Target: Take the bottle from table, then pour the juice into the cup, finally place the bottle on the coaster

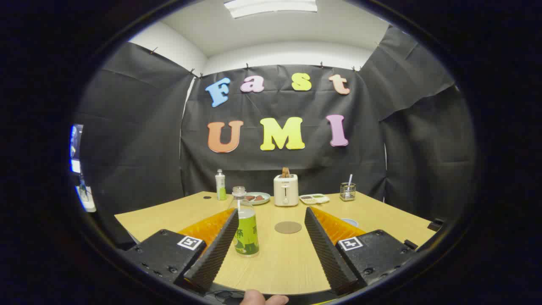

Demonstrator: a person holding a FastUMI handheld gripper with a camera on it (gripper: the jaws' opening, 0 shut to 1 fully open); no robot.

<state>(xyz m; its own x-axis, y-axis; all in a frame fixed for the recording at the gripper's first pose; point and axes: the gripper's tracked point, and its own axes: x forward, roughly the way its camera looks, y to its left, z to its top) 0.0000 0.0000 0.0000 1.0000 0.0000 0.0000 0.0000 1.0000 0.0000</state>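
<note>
Flanking one bottle [244,228], gripper [271,241] agape.

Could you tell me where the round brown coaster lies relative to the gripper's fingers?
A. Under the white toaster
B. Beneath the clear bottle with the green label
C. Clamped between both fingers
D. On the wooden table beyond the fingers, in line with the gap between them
D: the round brown coaster lies flat on the wooden table beyond the open gripper, bare, short of the white toaster; the clear bottle with the green label stands beside one finger.
</note>
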